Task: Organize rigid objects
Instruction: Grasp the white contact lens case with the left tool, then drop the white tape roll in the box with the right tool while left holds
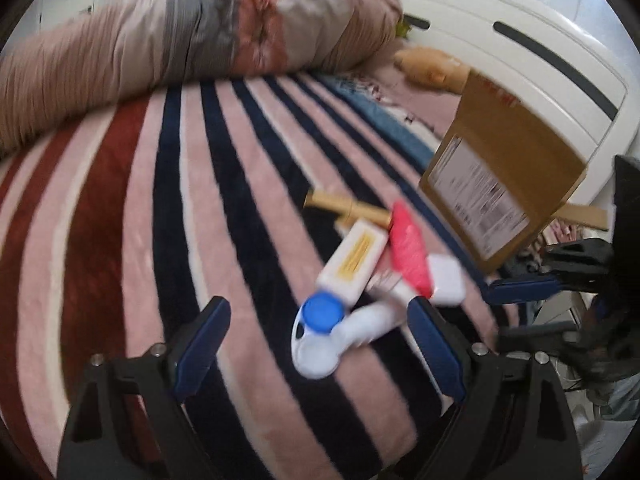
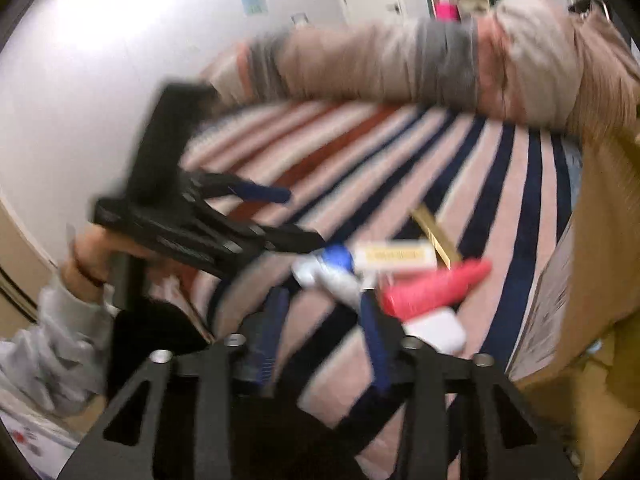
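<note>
The left gripper (image 1: 320,344) has its two blue fingers (image 1: 202,344) spread wide apart, and they hold nothing. Just ahead of them, between the tips, lies a white holder with one round blue cap (image 1: 322,314). It looks like smooth plastic, and it may brush the right-side finger; the blur makes that hard to tell.

The right gripper (image 2: 320,332) also has its two blue fingers (image 2: 374,340) open, not as wide, and nothing is pinched between them. The same pile lies just past its tips.

In the pile, counted: one white holder, one flat white tube with a yellow label (image 1: 354,258), one red packet (image 1: 410,252) that looks soft and crinkly, one small white block (image 1: 448,280) with round corners, and one long gold stick (image 1: 346,206) farthest from the fingers. They all touch or overlap.

Everything rests on one fuzzy blanket (image 1: 132,240) with pink, dark blue and red stripes. One brown cardboard box (image 1: 508,176) with a white paper label stands to the right of the pile. One long, rolled, wrinkly quilt (image 1: 192,40) lies far beyond the fingers.
</note>
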`<state>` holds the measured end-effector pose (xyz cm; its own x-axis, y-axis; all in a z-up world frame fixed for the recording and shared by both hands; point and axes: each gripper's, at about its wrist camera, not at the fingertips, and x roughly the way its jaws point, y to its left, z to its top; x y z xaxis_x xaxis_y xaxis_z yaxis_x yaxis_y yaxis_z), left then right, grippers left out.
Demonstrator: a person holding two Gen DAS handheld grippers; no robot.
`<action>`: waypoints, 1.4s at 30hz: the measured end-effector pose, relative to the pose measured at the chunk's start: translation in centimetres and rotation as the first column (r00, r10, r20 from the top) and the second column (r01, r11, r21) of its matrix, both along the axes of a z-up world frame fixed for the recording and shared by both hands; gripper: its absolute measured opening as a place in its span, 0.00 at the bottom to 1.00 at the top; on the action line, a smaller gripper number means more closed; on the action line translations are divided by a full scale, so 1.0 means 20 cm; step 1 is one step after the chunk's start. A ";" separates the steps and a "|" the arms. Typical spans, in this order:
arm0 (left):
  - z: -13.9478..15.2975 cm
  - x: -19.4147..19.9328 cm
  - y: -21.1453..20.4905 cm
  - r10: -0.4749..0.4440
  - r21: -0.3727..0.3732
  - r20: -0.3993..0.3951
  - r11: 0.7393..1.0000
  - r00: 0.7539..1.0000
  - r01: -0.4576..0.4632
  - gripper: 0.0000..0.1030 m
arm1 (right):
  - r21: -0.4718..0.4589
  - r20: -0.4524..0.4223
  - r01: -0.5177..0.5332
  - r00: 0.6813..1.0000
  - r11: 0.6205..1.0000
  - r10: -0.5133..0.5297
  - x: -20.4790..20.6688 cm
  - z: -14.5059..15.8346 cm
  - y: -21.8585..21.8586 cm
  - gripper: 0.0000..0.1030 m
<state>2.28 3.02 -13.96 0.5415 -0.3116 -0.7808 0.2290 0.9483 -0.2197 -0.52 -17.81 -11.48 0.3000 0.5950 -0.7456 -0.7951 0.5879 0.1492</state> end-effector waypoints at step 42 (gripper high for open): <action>-0.22 0.07 0.07 0.121 0.119 -0.012 0.986 0.993 -0.119 0.29 | -0.234 0.096 0.027 0.995 0.972 -0.004 0.10 -0.28 0.16 0.41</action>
<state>3.72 4.46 -18.26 0.5539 -0.1506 -0.8189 0.1086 0.9882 -0.1084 1.40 -14.59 -17.04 0.3837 0.4017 -0.8315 -0.7894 0.6100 -0.0696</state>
